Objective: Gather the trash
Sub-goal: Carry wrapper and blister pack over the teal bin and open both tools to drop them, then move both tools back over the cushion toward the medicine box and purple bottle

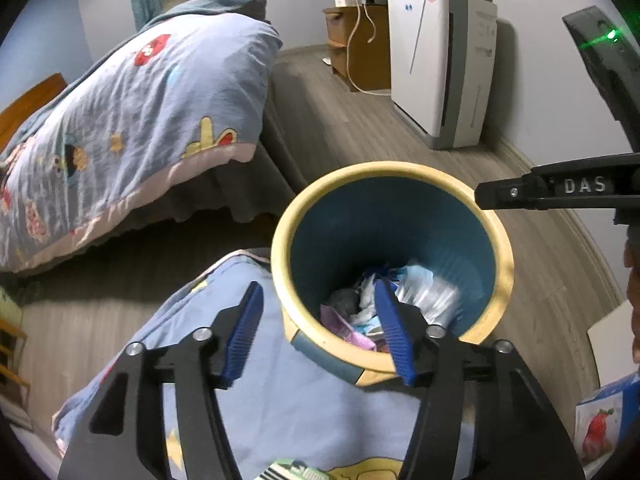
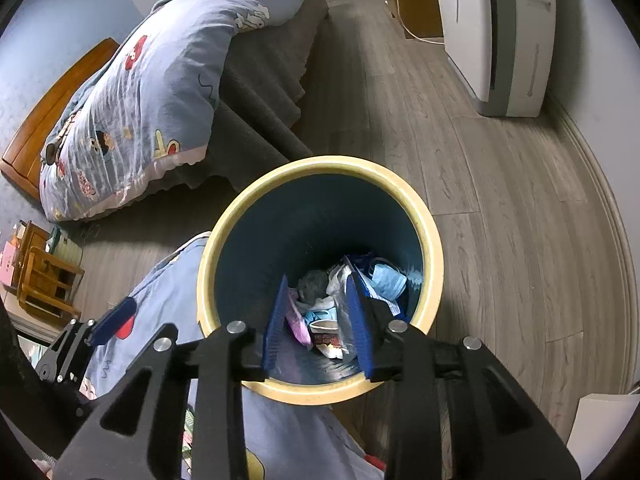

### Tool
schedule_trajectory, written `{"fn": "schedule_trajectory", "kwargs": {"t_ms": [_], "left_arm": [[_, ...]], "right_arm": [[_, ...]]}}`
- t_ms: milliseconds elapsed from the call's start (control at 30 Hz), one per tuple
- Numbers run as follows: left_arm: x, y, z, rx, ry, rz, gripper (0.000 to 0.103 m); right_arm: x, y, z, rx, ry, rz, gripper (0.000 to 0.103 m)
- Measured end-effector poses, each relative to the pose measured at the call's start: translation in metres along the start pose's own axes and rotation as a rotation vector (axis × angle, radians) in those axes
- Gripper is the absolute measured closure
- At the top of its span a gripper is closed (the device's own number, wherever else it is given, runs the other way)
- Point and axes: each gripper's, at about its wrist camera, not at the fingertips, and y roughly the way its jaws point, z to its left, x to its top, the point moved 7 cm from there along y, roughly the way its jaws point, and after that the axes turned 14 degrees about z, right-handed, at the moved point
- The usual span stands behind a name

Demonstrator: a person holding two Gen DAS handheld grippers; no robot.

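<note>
My bin [image 2: 434, 264] stands on the floor [image 2: 500, 208] with trash [image 2: 340, 304] in it; the bed [image 2: 152, 92] lies behind-left, a white appliance [image 2: 516, 32] behind-right.

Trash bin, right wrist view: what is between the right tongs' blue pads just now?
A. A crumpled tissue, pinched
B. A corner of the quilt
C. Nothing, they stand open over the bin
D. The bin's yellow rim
C: the right tongs stand open above the trash bin, with only the litter far below showing through the gap.

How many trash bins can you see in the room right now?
1: the yellow-rimmed trash bin stands on the wood floor beside the bed, holding trash. Others may be out of view.
</note>
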Motion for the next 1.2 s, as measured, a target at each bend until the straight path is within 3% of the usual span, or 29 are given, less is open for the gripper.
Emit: {"fn": "schedule_trajectory", "kwargs": {"t_ms": [67,200,233,367,633,833,1200], "left_arm": [[-0.004,-0.005,0.005,0.007,-0.012,-0.010,0.031],[-0.013,-0.018,0.017,0.040,-0.029,-0.035,0.015],[-0.015,-0.022,0.020,0.055,-0.033,-0.040,0.011],[-0.024,-0.037,0.031,0.080,-0.047,-0.056,0.008],[-0.050,-0.082,0.060,0.116,-0.078,-0.100,0.006],[-0.086,-0.121,0.101,0.152,-0.147,-0.108,0.006],[-0.174,-0.171,0.174,0.205,-0.320,-0.101,0.006]], "right_arm": [[0.001,-0.001,0.002,-0.005,-0.005,-0.007,0.050],[0.001,-0.005,0.006,-0.019,-0.014,-0.026,0.036],[0.001,-0.006,0.007,-0.021,-0.015,-0.029,0.028],[0.002,-0.013,0.011,-0.036,-0.017,-0.061,0.006],[-0.005,-0.021,0.030,-0.086,-0.065,-0.081,0.006],[-0.024,-0.024,0.068,-0.080,-0.127,-0.057,0.006],[-0.075,-0.023,0.142,0.003,-0.154,-0.015,0.006]]}}
